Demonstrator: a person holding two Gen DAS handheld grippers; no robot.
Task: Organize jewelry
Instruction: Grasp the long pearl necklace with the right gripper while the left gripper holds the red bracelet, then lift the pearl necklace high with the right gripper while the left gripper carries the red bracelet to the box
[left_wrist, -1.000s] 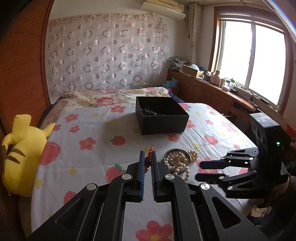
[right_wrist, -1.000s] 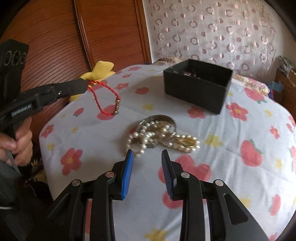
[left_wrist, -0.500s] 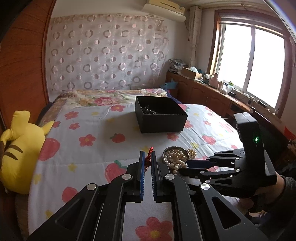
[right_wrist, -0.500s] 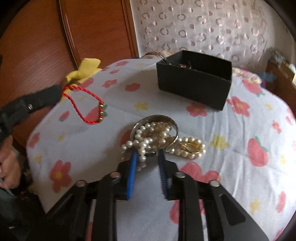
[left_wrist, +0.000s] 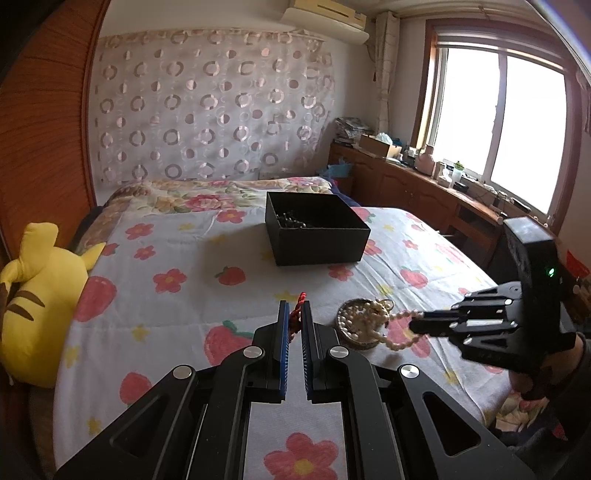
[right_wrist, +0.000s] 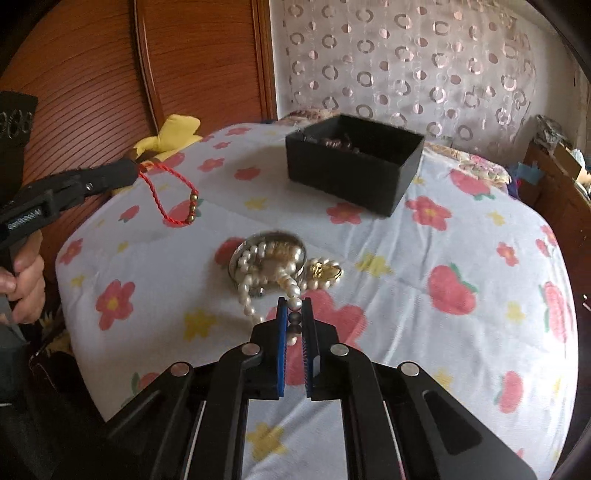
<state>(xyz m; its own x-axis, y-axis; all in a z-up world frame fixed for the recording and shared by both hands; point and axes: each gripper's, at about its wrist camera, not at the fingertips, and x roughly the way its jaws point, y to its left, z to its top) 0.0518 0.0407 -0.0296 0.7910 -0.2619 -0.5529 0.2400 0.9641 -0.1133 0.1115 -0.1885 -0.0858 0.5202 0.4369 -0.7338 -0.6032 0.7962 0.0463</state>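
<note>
- A bed (left_wrist: 177, 295) under a white sheet printed with red flowers and strawberries is seen to carry all the jewelry; a wooden headboard (right_wrist: 92, 92) rises at the left of the scene, and a circle-patterned curtain (left_wrist: 207, 110) hangs along the far wall.
- A bright window (left_wrist: 502, 122) above a cluttered wooden cabinet is placed at the right, and a yellow plush toy (left_wrist: 37, 295) is propped at the bed's left edge.
- An open black box (right_wrist: 354, 162) is set toward the far side of the bed; dark pieces lie in it, too small to be named.
- A small round dish (right_wrist: 269, 254) heaped with pearls is found near the front, a gold piece (right_wrist: 325, 271) just beside it.
- The left hand-held gripper (left_wrist: 294, 314) is clamped on a red cord bracelet (right_wrist: 170, 199), which dangles clear of the sheet.
- The right hand-held gripper (right_wrist: 294, 310), whose jaws have just been closing, is pinched on a pearl strand (right_wrist: 288, 284) trailing from the dish.
- The bracelet's gripped end is hidden between the pads; only a hand (right_wrist: 26, 284) of the person is shown, cut off at the frame edge.
</note>
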